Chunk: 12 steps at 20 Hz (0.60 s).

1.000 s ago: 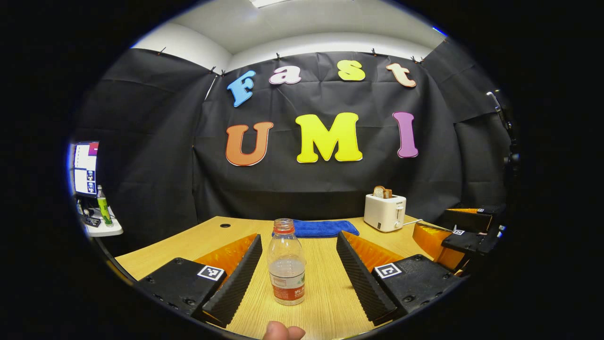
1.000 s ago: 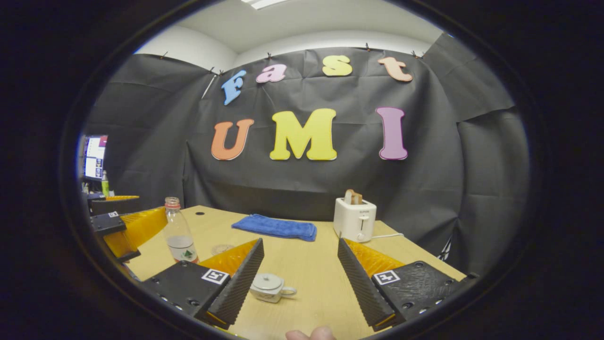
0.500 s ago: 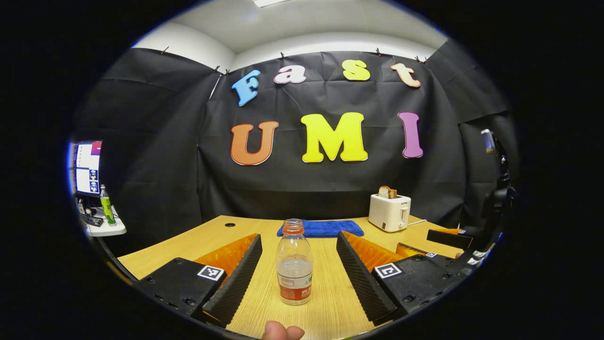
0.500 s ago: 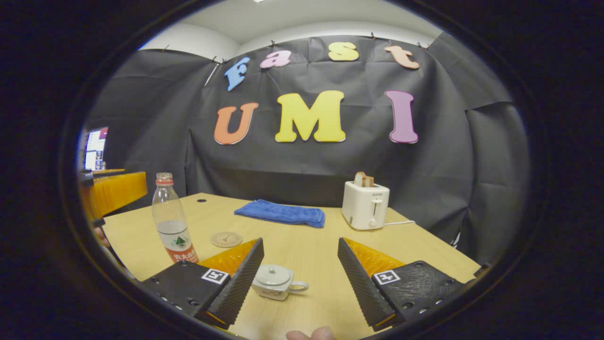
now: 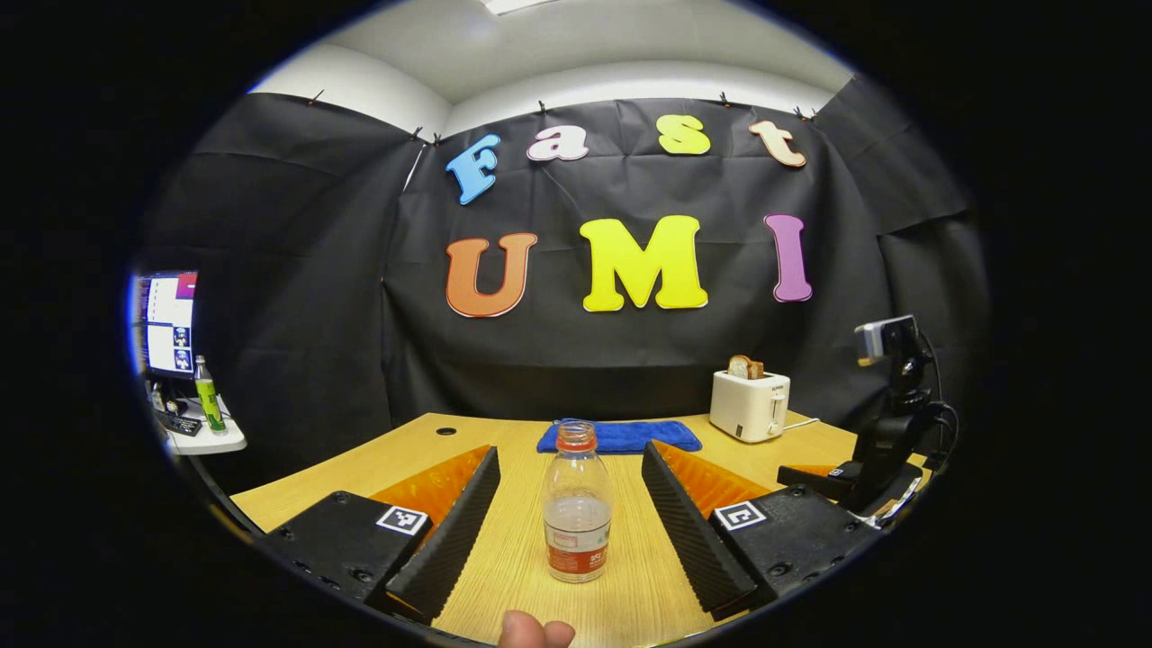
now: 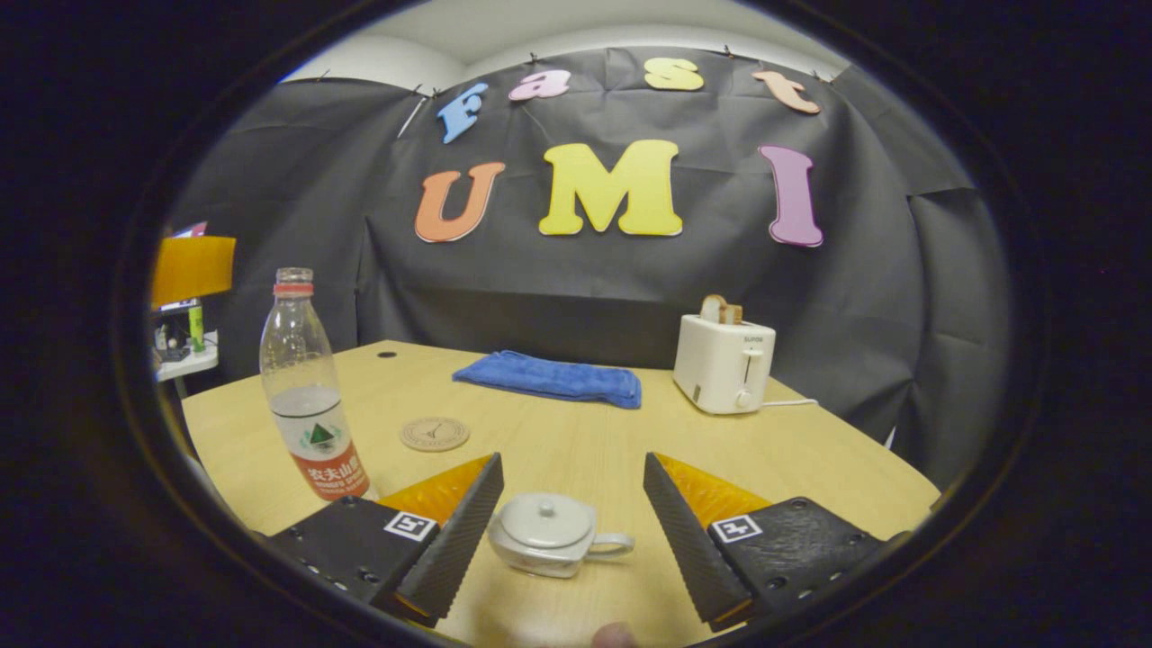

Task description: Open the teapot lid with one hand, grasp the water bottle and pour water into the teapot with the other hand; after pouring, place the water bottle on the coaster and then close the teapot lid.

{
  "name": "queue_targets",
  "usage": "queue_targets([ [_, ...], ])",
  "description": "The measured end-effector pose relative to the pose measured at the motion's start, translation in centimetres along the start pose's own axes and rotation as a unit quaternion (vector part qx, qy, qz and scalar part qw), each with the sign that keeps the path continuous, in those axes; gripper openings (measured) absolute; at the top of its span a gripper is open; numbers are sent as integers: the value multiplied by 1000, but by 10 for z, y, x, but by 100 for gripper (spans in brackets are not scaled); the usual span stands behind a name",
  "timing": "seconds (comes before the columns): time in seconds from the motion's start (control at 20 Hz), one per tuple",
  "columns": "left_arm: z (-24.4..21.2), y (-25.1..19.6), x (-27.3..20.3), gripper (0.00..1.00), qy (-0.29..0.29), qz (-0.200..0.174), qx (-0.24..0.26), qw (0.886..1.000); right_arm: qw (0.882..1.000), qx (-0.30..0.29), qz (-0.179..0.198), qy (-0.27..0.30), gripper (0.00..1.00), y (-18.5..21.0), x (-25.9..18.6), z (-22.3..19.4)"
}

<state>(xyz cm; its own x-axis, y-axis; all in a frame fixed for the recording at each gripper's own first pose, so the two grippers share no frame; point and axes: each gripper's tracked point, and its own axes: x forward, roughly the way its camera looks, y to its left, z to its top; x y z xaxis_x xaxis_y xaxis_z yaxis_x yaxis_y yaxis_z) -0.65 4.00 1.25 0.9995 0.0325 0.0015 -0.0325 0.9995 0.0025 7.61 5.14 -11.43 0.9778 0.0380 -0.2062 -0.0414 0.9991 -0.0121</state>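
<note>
The water bottle (image 5: 577, 510) stands upright on the tabletop (image 5: 621, 576), framed squarely between the fingers of the left claw (image 5: 571, 522), a line-up that looks meant for a straight grasp around its body. That claw is spread wide, its fingers well apart from the bottle on both sides and touching nothing.

In the right gripper view the teapot (image 6: 551, 545) sits near, its lid (image 6: 546, 520) on and its handle pointing right, between the fingers of the right claw (image 6: 572, 538); this claw looks set to take the lid by its knob. It too is wide open and grips nothing (the left finger comes close to the pot's side, though contact cannot be judged).

The coaster (image 6: 435, 434) lies flat a little farther back, between bottle and teapot, handy as the bottle's later resting spot. Farther off lie a blue cloth (image 6: 551, 379) and a toaster (image 6: 724, 364) at the right. No step of the task looks done yet.
</note>
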Motion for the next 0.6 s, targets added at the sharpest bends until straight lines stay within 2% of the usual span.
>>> queue_targets([
  [0.05, 0, 1, 1, 99, -1, 2, 0, 1000, 1000, -3, 2, 3, 90, 2, 2, -3],
  [0.1, 1, 3, 1, 100, 0, 3, -1, 1000, 1000, -7, 4, 8, 87, 4, 4, -6],
  [0.15, 1, 2, 1, 99, 0, 3, -1, 1000, 1000, -11, 5, 11, 78, 5, 6, -8],
  [0.25, 0, 3, 1, 99, 1, 3, 0, 1000, 1000, -22, 6, 17, 70, 6, 9, -12],
  [0.35, -2, 3, 2, 99, 4, 2, 1, 1000, 999, -25, 14, 17, 51, 10, 9, -11],
  [0.4, -3, 3, 2, 99, 5, 2, 1, 1000, 999, -29, 11, 17, 53, 10, 10, -10],
  [0.45, -3, 4, 3, 99, 6, 3, 2, 1000, 999, -34, 6, 17, 39, 8, 11, -11],
  [0.5, -3, 4, 2, 99, 6, 3, 4, 1000, 999, -35, 2, 17, 39, 5, 12, -11],
  [0.6, -4, 5, 3, 99, 6, 4, 3, 1000, 999, -29, 13, 23, 17, 13, 14, -15],
])
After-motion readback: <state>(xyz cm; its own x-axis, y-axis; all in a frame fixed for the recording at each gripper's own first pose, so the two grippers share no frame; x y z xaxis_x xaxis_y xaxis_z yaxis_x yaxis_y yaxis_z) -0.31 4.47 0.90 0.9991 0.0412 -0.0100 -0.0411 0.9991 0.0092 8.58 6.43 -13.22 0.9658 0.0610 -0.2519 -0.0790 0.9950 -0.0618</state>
